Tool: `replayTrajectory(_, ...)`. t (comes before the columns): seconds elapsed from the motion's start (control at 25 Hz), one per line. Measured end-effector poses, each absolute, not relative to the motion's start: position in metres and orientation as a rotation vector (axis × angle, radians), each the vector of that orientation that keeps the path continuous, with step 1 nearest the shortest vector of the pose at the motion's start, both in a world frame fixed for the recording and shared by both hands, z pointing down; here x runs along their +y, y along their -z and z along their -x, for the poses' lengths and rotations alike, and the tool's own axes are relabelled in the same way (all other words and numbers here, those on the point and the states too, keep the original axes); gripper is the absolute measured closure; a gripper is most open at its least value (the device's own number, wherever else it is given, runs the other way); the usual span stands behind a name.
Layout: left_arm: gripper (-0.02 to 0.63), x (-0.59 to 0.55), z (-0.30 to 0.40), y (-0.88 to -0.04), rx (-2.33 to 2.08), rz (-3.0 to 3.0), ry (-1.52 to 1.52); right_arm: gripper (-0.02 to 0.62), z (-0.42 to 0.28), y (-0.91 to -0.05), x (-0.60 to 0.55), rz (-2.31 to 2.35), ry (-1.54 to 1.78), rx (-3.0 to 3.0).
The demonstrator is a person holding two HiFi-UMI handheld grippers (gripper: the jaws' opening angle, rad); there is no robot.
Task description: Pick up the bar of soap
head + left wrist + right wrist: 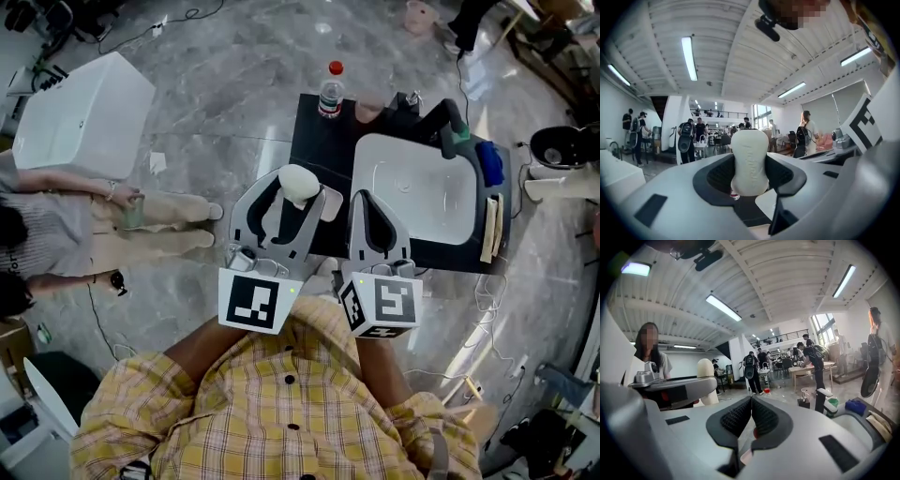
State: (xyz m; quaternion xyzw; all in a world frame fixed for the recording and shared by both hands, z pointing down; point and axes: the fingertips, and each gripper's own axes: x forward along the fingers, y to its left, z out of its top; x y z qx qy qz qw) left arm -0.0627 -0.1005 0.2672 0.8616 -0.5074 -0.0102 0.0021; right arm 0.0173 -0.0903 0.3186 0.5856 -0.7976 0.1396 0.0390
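A cream-white bar of soap (299, 185) stands upright between the jaws of my left gripper (289, 199), which is shut on it and holds it in the air above the black table's left part. In the left gripper view the soap (749, 161) fills the middle, both black pads pressed against its sides. My right gripper (379, 217) hovers over the white sink basin (441, 211), shut with nothing in it; its pads (751, 417) meet. In the right gripper view the soap (707, 380) shows at the left behind the left gripper.
A black table (323, 141) carries the white basin, a water bottle with a red cap (330, 92), a black faucet (452, 117), a blue sponge (489, 161) and a soap dispenser (410, 100). A seated person (66, 225) and a white box (80, 117) are left on the floor.
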Motion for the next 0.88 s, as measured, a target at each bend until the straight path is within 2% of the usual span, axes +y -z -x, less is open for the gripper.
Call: replayTrajectory(0.88,0.402,-0.083,0.070,-0.264,-1.564,-2.694,0.096,0.577,0.011,-0.285,-0.072,-1.762,-0.092,-2.537)
